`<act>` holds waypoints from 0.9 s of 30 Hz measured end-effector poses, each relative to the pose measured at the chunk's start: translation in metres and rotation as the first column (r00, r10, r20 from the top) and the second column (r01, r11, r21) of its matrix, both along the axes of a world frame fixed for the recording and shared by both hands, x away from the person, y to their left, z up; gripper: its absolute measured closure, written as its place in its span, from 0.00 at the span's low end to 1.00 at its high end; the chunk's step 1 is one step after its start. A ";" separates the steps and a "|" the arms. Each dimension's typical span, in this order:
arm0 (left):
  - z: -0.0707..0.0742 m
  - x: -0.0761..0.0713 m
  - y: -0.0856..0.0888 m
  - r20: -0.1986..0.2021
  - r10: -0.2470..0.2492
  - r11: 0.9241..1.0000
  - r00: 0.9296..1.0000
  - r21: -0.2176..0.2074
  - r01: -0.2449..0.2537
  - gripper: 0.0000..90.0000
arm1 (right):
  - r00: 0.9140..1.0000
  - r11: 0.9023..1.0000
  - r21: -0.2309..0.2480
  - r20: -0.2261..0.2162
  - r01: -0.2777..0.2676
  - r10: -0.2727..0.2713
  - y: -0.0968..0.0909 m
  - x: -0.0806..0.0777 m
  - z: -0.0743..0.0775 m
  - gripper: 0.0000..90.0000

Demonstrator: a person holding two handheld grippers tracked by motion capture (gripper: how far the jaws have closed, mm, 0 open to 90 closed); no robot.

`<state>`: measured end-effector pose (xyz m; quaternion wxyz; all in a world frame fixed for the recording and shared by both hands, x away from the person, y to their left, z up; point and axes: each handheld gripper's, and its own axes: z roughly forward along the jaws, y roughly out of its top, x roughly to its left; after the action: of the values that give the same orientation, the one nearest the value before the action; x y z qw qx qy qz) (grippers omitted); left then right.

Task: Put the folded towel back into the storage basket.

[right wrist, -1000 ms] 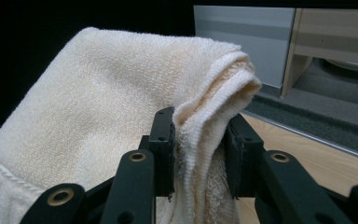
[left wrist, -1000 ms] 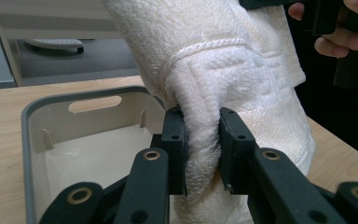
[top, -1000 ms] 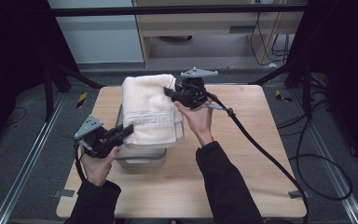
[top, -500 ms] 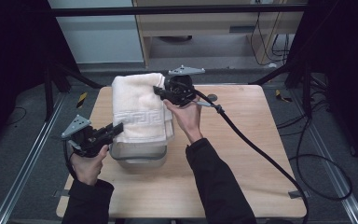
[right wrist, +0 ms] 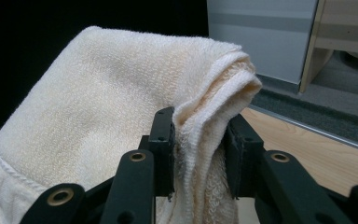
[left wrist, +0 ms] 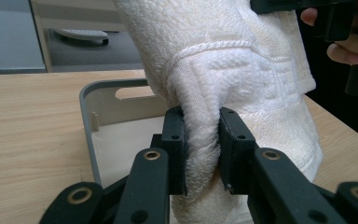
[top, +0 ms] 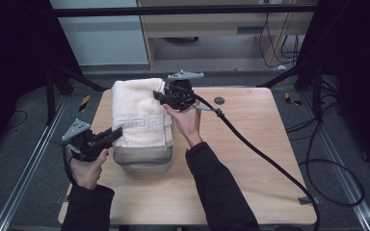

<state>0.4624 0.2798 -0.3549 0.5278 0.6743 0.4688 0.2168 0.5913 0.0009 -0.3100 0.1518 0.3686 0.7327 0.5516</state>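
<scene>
A folded cream towel [top: 137,115] with a key-pattern band hangs stretched above a grey bin [top: 144,159] on the wooden table [top: 250,159]. My left gripper [top: 115,133] is shut on the towel's near left edge; in the left gripper view the towel [left wrist: 223,60] bunches between the pads [left wrist: 176,140], over the bin [left wrist: 91,112]. My right gripper [top: 160,97] is shut on the towel's far right corner; in the right gripper view the folded towel layers [right wrist: 121,112] are pinched between its fingers [right wrist: 164,140].
A thick black cable [top: 255,149] trails from the right gripper across the table to the right. A small dark disc [top: 218,100] lies on the table near the far edge. Cabinets and a metal frame stand behind the table.
Both hands have carried the towel leftward across the table, so it now hangs more over the bin's left side. Both grips are unchanged.
</scene>
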 end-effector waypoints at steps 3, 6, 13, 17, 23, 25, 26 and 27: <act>-0.003 0.002 0.001 -0.009 0.004 1.000 1.000 0.004 -0.004 0.82 | 1.000 1.000 -0.003 -0.003 -0.002 0.002 0.002 0.002 -0.004 0.75; -0.006 0.005 0.003 -0.020 0.008 1.000 1.000 0.009 -0.007 0.82 | 1.000 1.000 -0.004 -0.010 -0.002 0.002 0.004 0.005 -0.008 0.75; -0.015 0.010 0.004 -0.043 0.020 0.999 0.999 0.030 -0.019 0.82 | 1.000 1.000 -0.021 -0.026 0.001 -0.002 0.009 0.011 -0.019 0.75; -0.018 0.012 0.004 -0.051 0.026 0.999 0.998 0.037 -0.024 0.82 | 0.999 1.000 -0.026 -0.033 0.003 -0.003 0.011 0.013 -0.023 0.75; -0.024 0.016 0.005 -0.070 0.035 0.998 0.997 0.054 -0.031 0.82 | 0.999 0.999 -0.044 -0.043 0.006 -0.008 0.014 0.017 -0.032 0.75; -0.027 0.018 0.005 -0.078 0.038 0.998 0.996 0.060 -0.033 0.82 | 0.999 0.999 -0.053 -0.047 0.010 -0.013 0.016 0.018 -0.035 0.75; -0.028 0.018 0.005 -0.080 0.038 0.997 0.996 0.062 -0.033 0.82 | 0.999 0.998 -0.057 -0.044 0.010 -0.013 0.016 0.018 -0.036 0.75; -0.028 0.018 0.005 -0.080 0.038 0.997 0.996 0.062 -0.033 0.82 | 0.999 0.998 -0.057 -0.044 0.010 -0.013 0.016 0.018 -0.036 0.75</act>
<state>0.4807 0.2844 -0.3831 0.4835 0.6898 0.4951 0.2128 0.6095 0.0171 -0.3464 0.1491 0.3804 0.7493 0.5212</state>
